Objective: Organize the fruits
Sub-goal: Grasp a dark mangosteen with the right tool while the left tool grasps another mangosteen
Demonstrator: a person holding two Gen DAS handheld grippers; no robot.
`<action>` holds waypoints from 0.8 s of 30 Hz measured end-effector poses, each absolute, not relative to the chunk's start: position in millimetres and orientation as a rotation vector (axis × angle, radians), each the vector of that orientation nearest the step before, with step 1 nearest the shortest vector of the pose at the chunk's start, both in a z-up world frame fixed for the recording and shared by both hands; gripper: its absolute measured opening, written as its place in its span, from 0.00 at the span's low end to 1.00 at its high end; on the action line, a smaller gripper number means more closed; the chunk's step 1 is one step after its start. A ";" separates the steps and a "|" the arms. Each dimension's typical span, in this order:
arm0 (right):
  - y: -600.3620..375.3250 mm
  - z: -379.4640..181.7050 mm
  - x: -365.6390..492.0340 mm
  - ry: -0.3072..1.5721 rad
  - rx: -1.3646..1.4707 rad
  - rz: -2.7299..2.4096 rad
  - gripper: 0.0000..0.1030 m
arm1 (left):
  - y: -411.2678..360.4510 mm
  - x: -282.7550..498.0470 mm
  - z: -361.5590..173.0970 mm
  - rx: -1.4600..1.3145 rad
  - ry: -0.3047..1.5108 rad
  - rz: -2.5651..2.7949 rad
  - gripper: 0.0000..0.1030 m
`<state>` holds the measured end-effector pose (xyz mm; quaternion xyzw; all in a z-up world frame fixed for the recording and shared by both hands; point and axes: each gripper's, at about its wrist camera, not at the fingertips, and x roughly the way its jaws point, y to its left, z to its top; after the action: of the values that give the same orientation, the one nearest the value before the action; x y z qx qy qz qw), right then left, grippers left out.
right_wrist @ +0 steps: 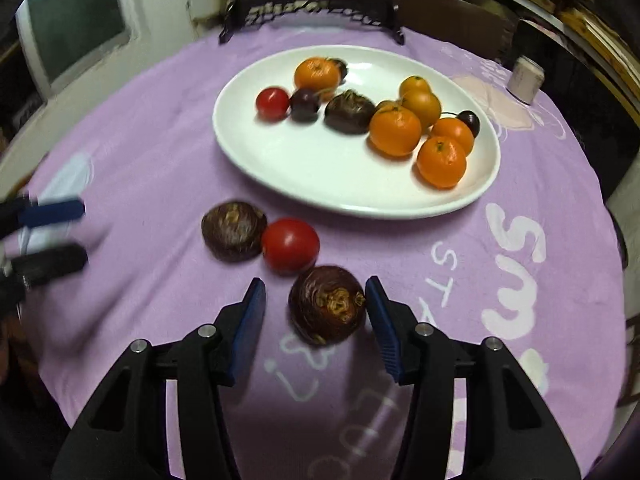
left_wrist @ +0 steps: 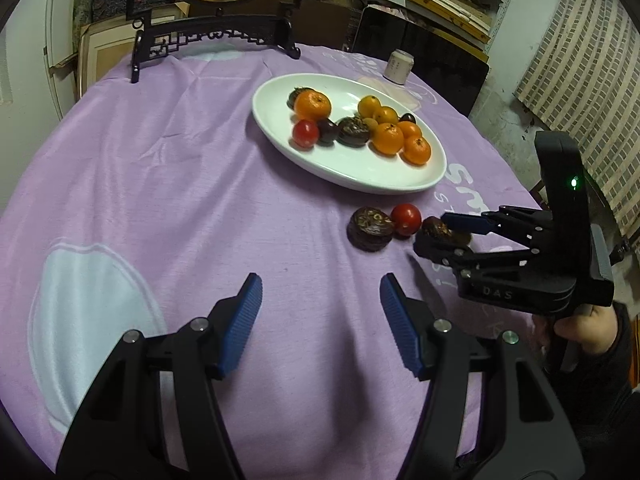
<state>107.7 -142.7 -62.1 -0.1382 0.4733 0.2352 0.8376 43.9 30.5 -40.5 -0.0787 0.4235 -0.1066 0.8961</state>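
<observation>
A white oval plate (left_wrist: 360, 178) (right_wrist: 304, 168) on the purple cloth holds several oranges, a red tomato, dark cherries and a brown water chestnut. On the cloth in front of it lie a brown water chestnut (left_wrist: 370, 228) (right_wrist: 234, 230), a red tomato (left_wrist: 406, 219) (right_wrist: 290, 245) and a second chestnut (left_wrist: 436, 229) (right_wrist: 327, 305). My right gripper (right_wrist: 315, 304) (left_wrist: 438, 232) is open with its jaws on either side of this second chestnut, the right pad touching it. My left gripper (left_wrist: 320, 304) (right_wrist: 82, 234) is open and empty over bare cloth.
A black carved stand (left_wrist: 216, 40) with a round picture stands at the table's far edge. A small pale cup (left_wrist: 398, 65) (right_wrist: 526, 78) sits beyond the plate at the far right. Shelves and boxes lie behind the table.
</observation>
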 end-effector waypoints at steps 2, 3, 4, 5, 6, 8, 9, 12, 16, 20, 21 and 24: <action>-148.1 -67.7 108.3 1.036 -0.283 0.503 0.40 | 32.7 44.5 -40.7 -0.168 0.876 -0.220 0.61; -150.9 -70.1 108.5 1.037 -0.280 0.501 0.38 | 32.5 46.8 -41.6 -0.171 0.878 -0.222 0.61; -155.6 -71.4 108.0 1.026 -0.245 0.509 0.37 | 31.4 49.8 -43.1 -0.172 0.883 -0.226 0.61; -159.4 -70.9 106.5 1.016 -0.220 0.508 0.37 | 27.8 54.1 -45.1 -0.167 0.891 -0.232 0.61; -160.9 -71.2 106.2 1.007 -0.207 0.505 0.37 | 24.3 57.1 -46.4 -0.161 0.897 -0.238 0.61; -162.7 -72.2 108.6 0.989 -0.183 0.499 0.38 | 14.4 64.1 -49.4 -0.148 0.910 -0.263 0.61; -162.6 -72.8 111.1 0.983 -0.176 0.498 0.39 | 9.6 67.4 -50.9 -0.146 0.918 -0.277 0.61; -159.5 -72.2 114.5 0.961 -0.176 0.489 0.37 | -4.1 76.8 -55.4 -0.139 0.939 -0.302 0.61; -170.8 -67.5 112.6 0.957 -0.086 0.511 0.37 | -19.4 87.6 -60.3 -0.104 0.959 -0.298 0.59; -192.8 -38.4 78.9 0.892 -0.035 0.542 0.37 | -31.9 96.2 -64.8 -0.072 0.972 -0.300 0.54; -197.7 -32.9 69.0 0.880 -0.027 0.555 0.37 | -33.6 98.3 -65.9 -0.069 0.976 -0.301 0.53; -210.6 -31.1 40.6 0.886 -0.023 0.572 0.37 | -42.2 111.3 -72.0 -0.054 0.987 -0.300 0.53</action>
<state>40.6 -210.6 -31.1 -0.0108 0.4226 0.2731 0.8641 111.3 -42.2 -72.0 -0.0257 0.4718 -0.1432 0.8696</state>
